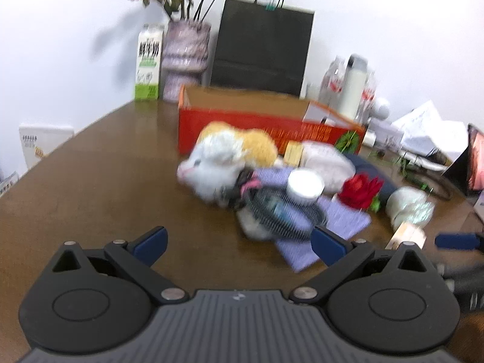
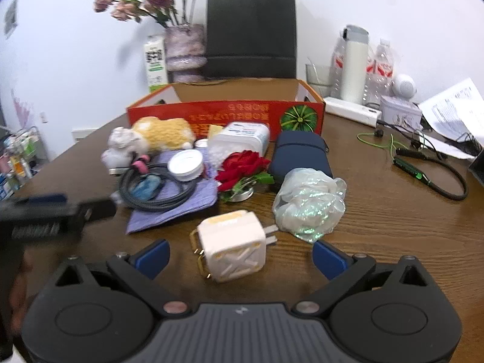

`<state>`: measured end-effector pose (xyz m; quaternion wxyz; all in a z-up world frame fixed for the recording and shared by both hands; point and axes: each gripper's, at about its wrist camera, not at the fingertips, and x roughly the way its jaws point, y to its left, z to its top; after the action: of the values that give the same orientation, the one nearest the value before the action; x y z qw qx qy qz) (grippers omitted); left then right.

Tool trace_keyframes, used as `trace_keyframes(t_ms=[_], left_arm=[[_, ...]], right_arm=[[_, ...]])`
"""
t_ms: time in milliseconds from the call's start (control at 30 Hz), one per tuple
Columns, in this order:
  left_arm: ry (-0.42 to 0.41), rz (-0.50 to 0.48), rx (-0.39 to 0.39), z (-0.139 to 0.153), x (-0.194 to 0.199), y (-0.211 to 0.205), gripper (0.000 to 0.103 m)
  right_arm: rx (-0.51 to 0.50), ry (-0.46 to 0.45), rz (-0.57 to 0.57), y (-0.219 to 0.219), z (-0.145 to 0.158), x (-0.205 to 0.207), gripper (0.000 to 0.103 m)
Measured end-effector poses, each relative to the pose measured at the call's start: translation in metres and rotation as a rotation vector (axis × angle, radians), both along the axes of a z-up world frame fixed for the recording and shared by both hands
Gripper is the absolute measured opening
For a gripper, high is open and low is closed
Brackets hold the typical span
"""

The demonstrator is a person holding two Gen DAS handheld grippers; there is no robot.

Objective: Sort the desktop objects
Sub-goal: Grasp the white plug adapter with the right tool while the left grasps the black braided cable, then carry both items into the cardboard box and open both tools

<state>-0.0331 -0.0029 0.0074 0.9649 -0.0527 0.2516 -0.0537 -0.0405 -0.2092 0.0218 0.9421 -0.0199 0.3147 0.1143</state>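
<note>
A heap of desktop objects lies in front of an open red cardboard box [image 2: 230,113] [image 1: 242,127]: a white and yellow plush toy [image 2: 151,139] [image 1: 224,157], a coiled black cable [image 2: 154,186] [image 1: 281,211] on a purple cloth [image 2: 178,208], a white round lid [image 2: 185,165], a red rose [image 2: 242,166] [image 1: 360,190], a navy pouch [image 2: 299,154], a crumpled plastic bag [image 2: 308,202] and a white plug adapter [image 2: 233,245]. My right gripper [image 2: 240,257] is open, its jaws either side of the adapter. My left gripper [image 1: 239,243] is open and empty, short of the cloth.
A black paper bag [image 2: 251,33], a flower vase [image 2: 184,48] and a milk carton [image 2: 155,60] stand behind the box. Bottles, a white flask [image 2: 352,66], papers and a green cord [image 2: 390,145] lie at the right. The left gripper also shows in the right wrist view [image 2: 54,208].
</note>
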Motion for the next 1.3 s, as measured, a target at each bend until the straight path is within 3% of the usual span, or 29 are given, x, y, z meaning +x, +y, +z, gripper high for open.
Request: trace_keyframes(t_ms=[100, 133, 267, 300, 400, 467, 567, 667, 833, 933, 1167, 1300], left_arm=[[-0.079, -0.042, 0.034, 0.012, 0.005, -0.009, 0.102], [-0.083, -0.061, 0.061, 0.015, 0.010, -0.014, 0.098], [0.010, -0.089, 0.145, 0.012, 0.036, -0.031, 0.061], [0.034, -0.085, 0.139, 0.011, 0.043, -0.032, 0.056], [0.100, -0.081, 0.073, 0.003, 0.058, -0.027, 0.030], [0.119, -0.068, 0.045, 0.001, 0.059, -0.022, 0.021], [0.058, -0.066, 0.009, 0.010, 0.042, -0.017, 0.015], [-0.018, -0.066, 0.034, 0.024, 0.019, -0.021, 0.013], [-0.084, -0.031, -0.009, 0.048, -0.009, -0.016, 0.009], [-0.146, -0.031, 0.030, 0.063, -0.019, -0.017, 0.006], [-0.124, -0.017, 0.014, 0.065, -0.041, 0.000, 0.005], [-0.173, -0.003, 0.021, 0.074, -0.055, 0.007, 0.005]], right_arm=[[-0.046, -0.029, 0.024, 0.006, -0.001, -0.002, 0.082], [-0.057, -0.036, 0.027, 0.008, -0.002, -0.001, 0.080], [-0.070, -0.042, 0.042, 0.014, -0.008, 0.008, 0.077], [-0.071, -0.037, 0.046, 0.016, -0.010, 0.011, 0.073], [-0.061, -0.008, 0.061, 0.016, -0.015, 0.017, 0.060], [-0.035, -0.004, 0.062, 0.015, -0.014, 0.017, 0.052], [-0.004, -0.010, 0.063, 0.011, -0.014, 0.016, 0.049], [0.022, -0.014, 0.067, 0.008, -0.011, 0.011, 0.049], [0.065, -0.090, 0.069, 0.002, 0.007, -0.007, 0.049], [0.079, -0.100, 0.067, -0.001, 0.015, -0.013, 0.049], [0.089, -0.125, 0.071, 0.001, 0.022, -0.031, 0.049], [0.094, -0.133, 0.062, 0.000, 0.027, -0.031, 0.049]])
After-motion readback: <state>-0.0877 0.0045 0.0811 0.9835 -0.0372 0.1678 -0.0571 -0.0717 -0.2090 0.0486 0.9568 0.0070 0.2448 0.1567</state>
